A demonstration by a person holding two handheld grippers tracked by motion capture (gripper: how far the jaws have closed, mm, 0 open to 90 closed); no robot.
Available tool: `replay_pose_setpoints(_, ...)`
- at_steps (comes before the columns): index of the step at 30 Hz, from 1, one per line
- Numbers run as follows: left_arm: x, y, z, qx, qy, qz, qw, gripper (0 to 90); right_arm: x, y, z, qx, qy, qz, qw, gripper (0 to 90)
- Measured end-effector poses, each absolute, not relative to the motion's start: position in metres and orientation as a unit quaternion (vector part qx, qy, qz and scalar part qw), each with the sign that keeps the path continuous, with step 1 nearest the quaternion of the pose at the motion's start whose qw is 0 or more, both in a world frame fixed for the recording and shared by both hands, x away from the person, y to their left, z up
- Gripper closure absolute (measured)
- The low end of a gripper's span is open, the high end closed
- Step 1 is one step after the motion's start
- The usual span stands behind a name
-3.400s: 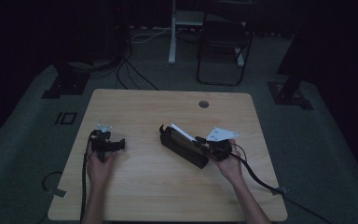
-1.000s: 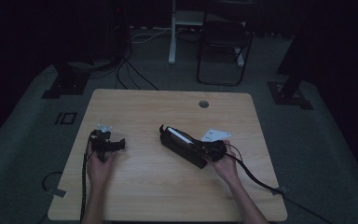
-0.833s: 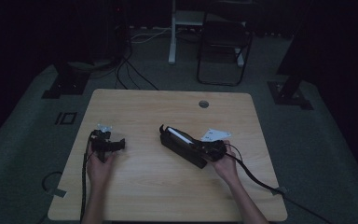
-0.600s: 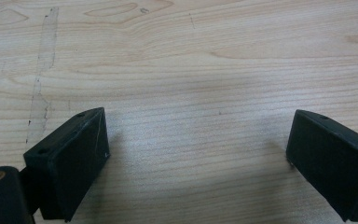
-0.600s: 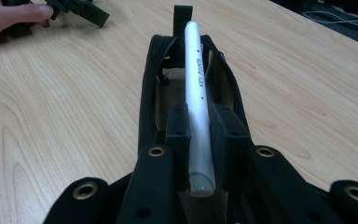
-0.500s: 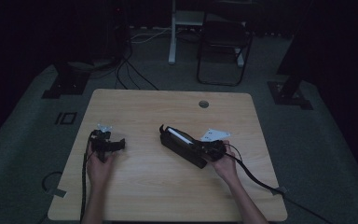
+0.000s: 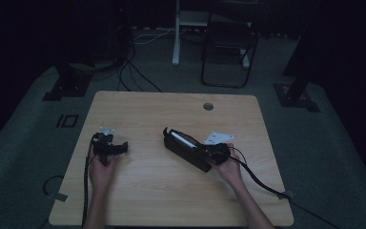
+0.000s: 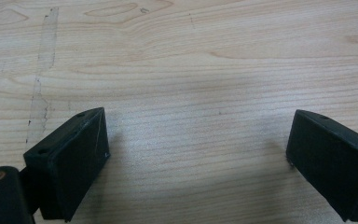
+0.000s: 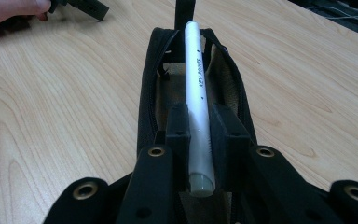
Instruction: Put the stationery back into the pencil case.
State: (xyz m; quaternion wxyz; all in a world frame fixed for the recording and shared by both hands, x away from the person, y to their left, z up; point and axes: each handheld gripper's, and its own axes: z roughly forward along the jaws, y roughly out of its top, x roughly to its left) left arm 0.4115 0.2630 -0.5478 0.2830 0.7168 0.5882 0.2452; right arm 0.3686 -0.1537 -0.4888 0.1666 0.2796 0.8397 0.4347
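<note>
Wide stretch of bare wood on this tabletop point(image 7: 171, 191), front edge and both side edges well apart from the action, and plenty of open room between the two hands. Up near the far edge sits a small round hole point(image 7: 208, 106), nothing near it.

Over on the right, the right tongs point(image 9: 196, 128) are clamped on a white pen point(image 9: 197, 93), pads pressing it from both sides near its blunt near end. The pen runs lengthwise over the open mouth of a black pencil case point(image 9: 149, 107), its far end reaching toward the case's far end; whether it touches the lining, I can't tell. From the high view the case point(image 7: 183, 150) lies slanted across the middle-right of the tabletop, with the right tongs point(image 7: 214, 151) at its nearer end and the pen point(image 7: 183, 140) a pale streak along its top.

On the left, the left tongs point(image 8: 198, 154) stand wide apart, nothing between them, just wood grain beneath. In the high view they point(image 7: 116, 148) rest low on the tabletop, well apart from the case.

Around it all: dark floor, a folding chair point(image 7: 228, 43) and a white post point(image 7: 176, 33) beyond the far edge, cables trailing off each hand. Nothing stands between the case and the left tongs.
</note>
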Motion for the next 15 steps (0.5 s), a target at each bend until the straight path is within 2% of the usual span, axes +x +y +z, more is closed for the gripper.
replay_pose_setpoints(15, 0.4115, 0.263, -0.5478, 0.717, 0.588, 0.245, 0.283, 6.0, 0.3709, -0.1527, -0.4906, 0.284, 0.839, 0.435, 0.162, 78.5)
